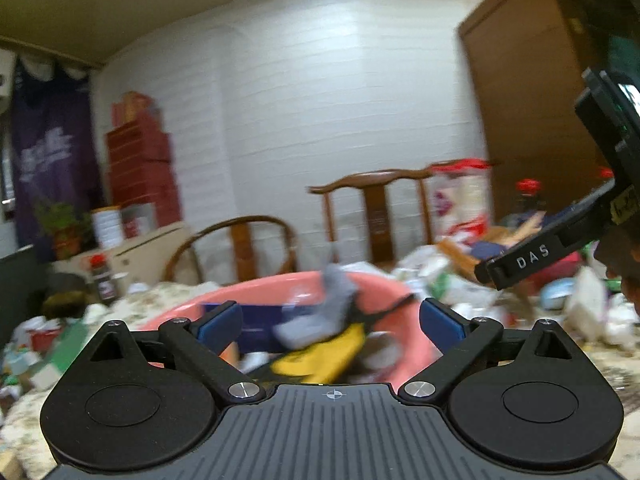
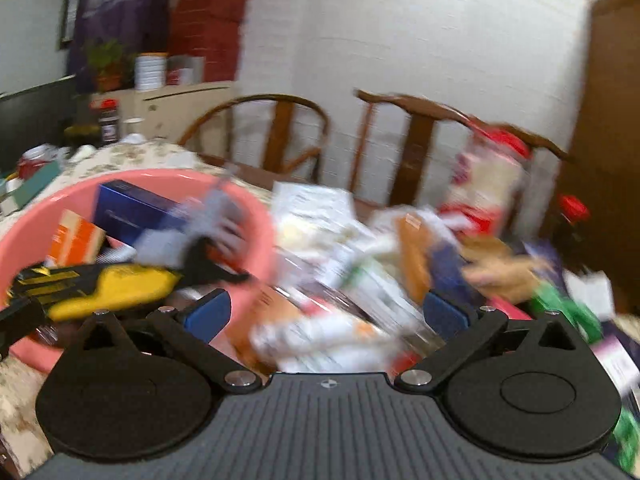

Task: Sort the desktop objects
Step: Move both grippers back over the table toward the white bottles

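Left gripper [image 1: 331, 322] spread wide, nothing between its blue pads [image 1: 219, 320], aimed over the pink basin [image 1: 256, 290] on the floral tablecloth [image 2: 132, 156]. Right gripper [image 2: 326, 314] at full spread too, empty, hanging above the blurred heap of packets [image 2: 320, 240] just right of the basin. In the basin: a blue box [image 2: 132, 204], an orange box [image 2: 74, 240], a yellow-and-black tool [image 2: 116, 286], something grey, too blurred to name. Two wooden chairs [image 2: 280, 128] behind the table, red boxes [image 1: 140, 168] stacked at the white wall.
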{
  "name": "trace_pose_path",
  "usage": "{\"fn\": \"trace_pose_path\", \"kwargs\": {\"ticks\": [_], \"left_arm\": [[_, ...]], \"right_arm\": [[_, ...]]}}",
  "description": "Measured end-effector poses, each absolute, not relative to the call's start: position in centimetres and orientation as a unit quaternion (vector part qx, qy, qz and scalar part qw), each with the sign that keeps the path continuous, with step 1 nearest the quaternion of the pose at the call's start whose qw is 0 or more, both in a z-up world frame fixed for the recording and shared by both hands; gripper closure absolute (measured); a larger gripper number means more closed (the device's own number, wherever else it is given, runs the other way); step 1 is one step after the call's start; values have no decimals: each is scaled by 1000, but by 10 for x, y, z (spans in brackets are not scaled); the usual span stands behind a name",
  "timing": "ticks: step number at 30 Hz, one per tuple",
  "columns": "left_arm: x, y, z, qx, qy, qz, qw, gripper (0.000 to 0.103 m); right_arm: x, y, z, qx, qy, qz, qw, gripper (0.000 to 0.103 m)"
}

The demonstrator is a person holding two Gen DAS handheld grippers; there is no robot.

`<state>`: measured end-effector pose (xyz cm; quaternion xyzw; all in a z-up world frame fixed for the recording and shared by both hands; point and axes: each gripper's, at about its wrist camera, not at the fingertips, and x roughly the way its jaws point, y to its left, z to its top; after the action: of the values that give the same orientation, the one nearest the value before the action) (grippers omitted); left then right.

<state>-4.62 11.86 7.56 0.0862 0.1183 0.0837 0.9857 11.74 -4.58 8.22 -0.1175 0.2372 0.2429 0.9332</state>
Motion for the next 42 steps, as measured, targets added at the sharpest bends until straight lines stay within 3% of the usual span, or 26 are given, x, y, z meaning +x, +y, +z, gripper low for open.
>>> {"fn": "trace_pose_path", "kwargs": {"ticks": [6,11,24,31,37,42], "left_arm": [[-21,78,52,93,145,19,985,2],[-11,52,15,114,180,-6,977,2],[-1,66,-17,111,227,28,967,2],[-9,70,-18,114,220,20,969,2],[-15,76,-17,108,217,16,970,2],[-17,77,-16,107,217,14,970,2]], "right_arm": [[120,-121,50,-56,281,180,941,1],[137,-165,29,65,342,170,922,1],[176,-73,-3,13,368,150,918,2],[187,-57,-12,72,402,145,901,9],[200,-58,-25,137,421,126,887,7],[203,-41,-28,114,410,123,897,8]]}}
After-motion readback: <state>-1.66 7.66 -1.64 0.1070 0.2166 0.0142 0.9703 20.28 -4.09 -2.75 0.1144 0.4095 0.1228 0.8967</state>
